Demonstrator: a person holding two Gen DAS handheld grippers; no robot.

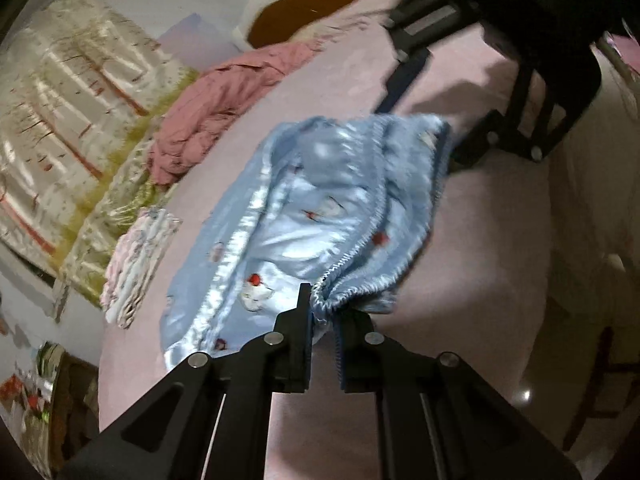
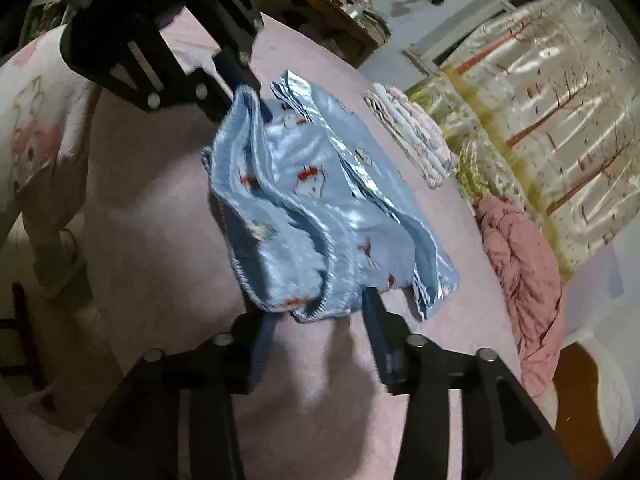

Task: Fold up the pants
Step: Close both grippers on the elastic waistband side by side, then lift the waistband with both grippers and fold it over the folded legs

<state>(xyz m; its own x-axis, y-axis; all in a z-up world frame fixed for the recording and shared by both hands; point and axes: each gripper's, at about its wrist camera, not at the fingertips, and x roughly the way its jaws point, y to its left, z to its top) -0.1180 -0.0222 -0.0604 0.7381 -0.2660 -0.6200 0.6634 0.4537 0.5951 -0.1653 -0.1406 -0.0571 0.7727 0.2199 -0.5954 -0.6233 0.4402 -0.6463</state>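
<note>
- Your left gripper (image 1: 325, 314) is clamped tight on the elastic waistband of the blue pants (image 1: 304, 216), at their near corner.
- Your right gripper (image 2: 320, 308) stands partly open, its fingers apart either side of the waistband's other end, not pressing it.
- The pants lie bunched on the pink bedspread (image 2: 160, 200), between both grippers.

Black tongs (image 1: 324, 316) with silver screws; white cartoon-print pyjamas (image 2: 36, 120).
</note>
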